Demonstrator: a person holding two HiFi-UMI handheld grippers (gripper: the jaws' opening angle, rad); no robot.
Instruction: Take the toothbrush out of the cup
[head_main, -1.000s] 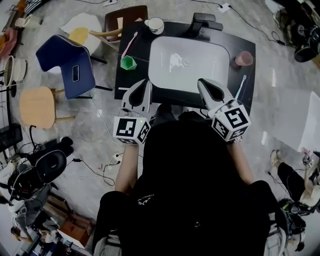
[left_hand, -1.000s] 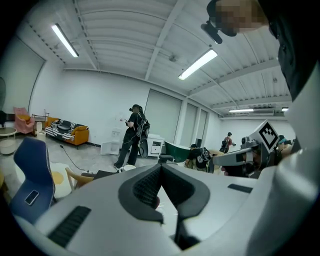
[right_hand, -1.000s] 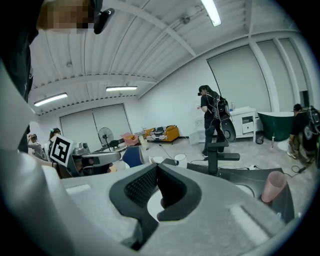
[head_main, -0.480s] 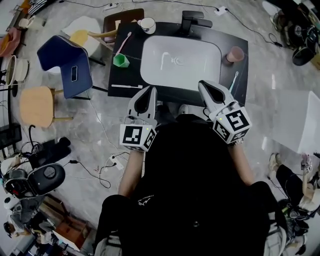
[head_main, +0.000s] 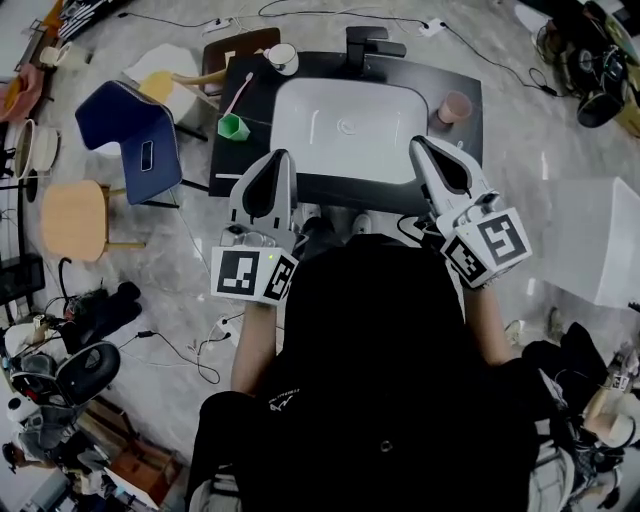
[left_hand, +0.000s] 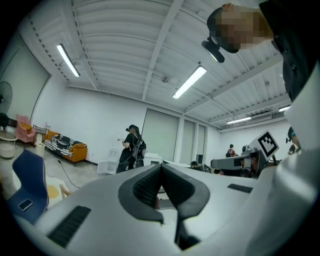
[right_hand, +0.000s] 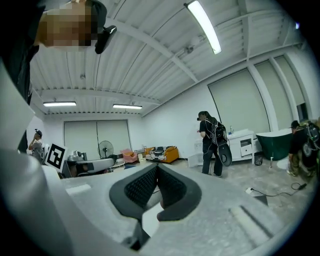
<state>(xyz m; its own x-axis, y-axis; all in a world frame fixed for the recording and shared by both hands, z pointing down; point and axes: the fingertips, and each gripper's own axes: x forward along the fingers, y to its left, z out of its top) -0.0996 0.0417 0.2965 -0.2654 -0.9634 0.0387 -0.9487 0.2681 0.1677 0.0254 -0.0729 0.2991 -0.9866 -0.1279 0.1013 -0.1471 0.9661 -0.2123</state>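
Note:
In the head view a green cup (head_main: 232, 126) stands at the left end of a black table (head_main: 470, 150). A pink toothbrush (head_main: 240, 92) leans out of it, away from me. My left gripper (head_main: 277, 156) hangs at the table's near edge, right of the cup and well apart from it. My right gripper (head_main: 419, 143) is over the sink's near right corner. Both are shut with nothing between the jaws. The left gripper view (left_hand: 161, 165) and the right gripper view (right_hand: 157, 167) look up across the room, and neither shows the cup.
A white sink basin (head_main: 300, 110) fills the table's middle, with a black faucet (head_main: 365, 45) behind it. A white mug (head_main: 281, 57) and a pink cup (head_main: 454, 106) sit at the back corners. A blue chair (head_main: 135, 125) and a round wooden stool (head_main: 72, 213) stand left. Cables lie on the floor.
The table has slid up and away in the head view. Both grippers have risen a little and spread apart. They stayed shut, and the cup and toothbrush did not move.

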